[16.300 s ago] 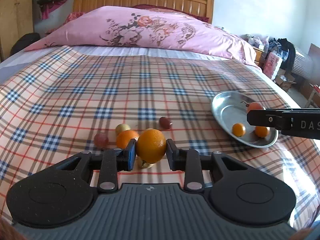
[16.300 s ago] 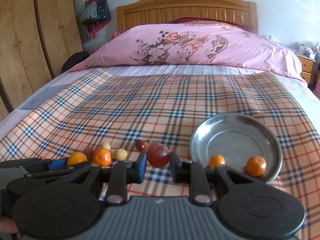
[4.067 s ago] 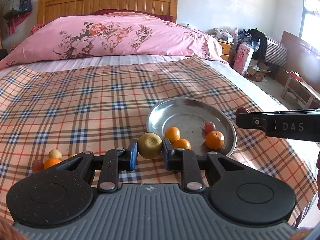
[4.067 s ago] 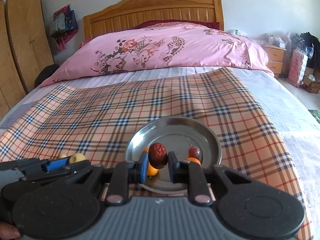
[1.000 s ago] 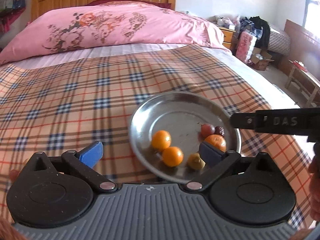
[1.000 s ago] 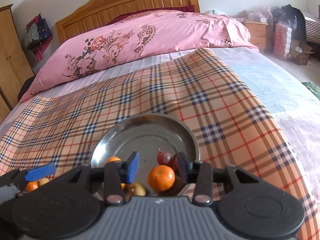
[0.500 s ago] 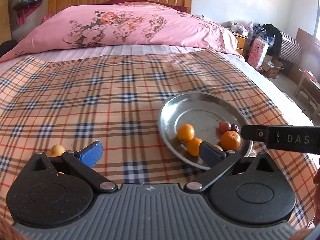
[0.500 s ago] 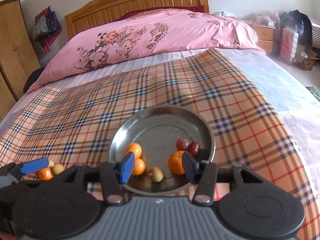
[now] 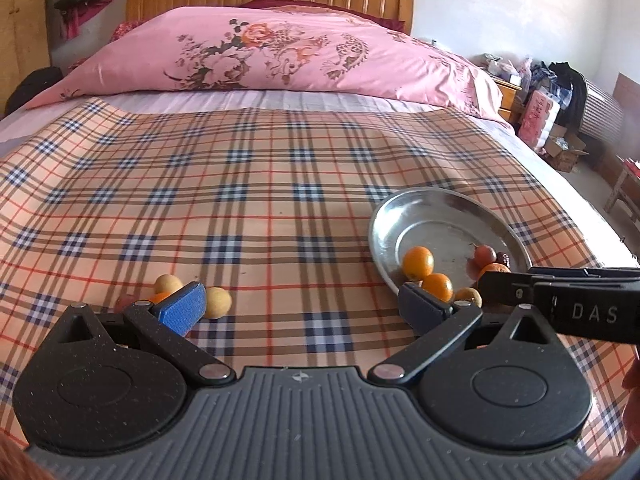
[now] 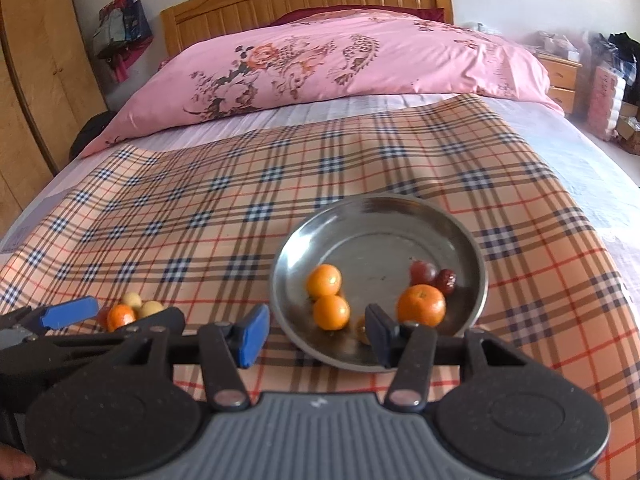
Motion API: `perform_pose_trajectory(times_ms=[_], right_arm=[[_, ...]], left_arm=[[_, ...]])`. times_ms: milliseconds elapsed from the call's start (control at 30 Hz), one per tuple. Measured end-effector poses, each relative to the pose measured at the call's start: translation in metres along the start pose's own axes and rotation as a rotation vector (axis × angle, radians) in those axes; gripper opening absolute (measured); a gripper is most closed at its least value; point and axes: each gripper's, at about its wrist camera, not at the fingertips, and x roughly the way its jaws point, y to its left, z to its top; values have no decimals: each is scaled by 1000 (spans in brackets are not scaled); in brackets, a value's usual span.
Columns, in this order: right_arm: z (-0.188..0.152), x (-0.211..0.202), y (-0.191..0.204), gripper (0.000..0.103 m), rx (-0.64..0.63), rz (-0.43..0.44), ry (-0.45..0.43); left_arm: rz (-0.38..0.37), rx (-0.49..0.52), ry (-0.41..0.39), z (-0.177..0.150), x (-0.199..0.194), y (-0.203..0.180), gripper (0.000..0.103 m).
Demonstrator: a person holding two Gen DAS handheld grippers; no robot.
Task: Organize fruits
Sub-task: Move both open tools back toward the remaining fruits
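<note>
Plaid bedspread (image 9: 280, 184) beneath both hand-held grippers, left (image 9: 298, 304) and right (image 10: 314, 336), wide, empty.

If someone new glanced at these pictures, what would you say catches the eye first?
Probably the shiny metal plate on the plaid bedspread, holding three orange citrus fruits, two dark red ones and a small yellowish one. Next, the little cluster of fruit left on the cloth to its left. Both hand-held grippers, left and right, fill the foreground, open and empty.

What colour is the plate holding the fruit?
Shiny silver metal plate; it shows best in the right wrist view.
</note>
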Motion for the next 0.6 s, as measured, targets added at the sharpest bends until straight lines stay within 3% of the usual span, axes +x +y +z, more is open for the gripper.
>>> perform_pose_trajectory(times_ms=[600], right_arm=[[-3,15,43,55,-54,46,33]], left_arm=[[62,-57,-13,-8,-7,48,103]])
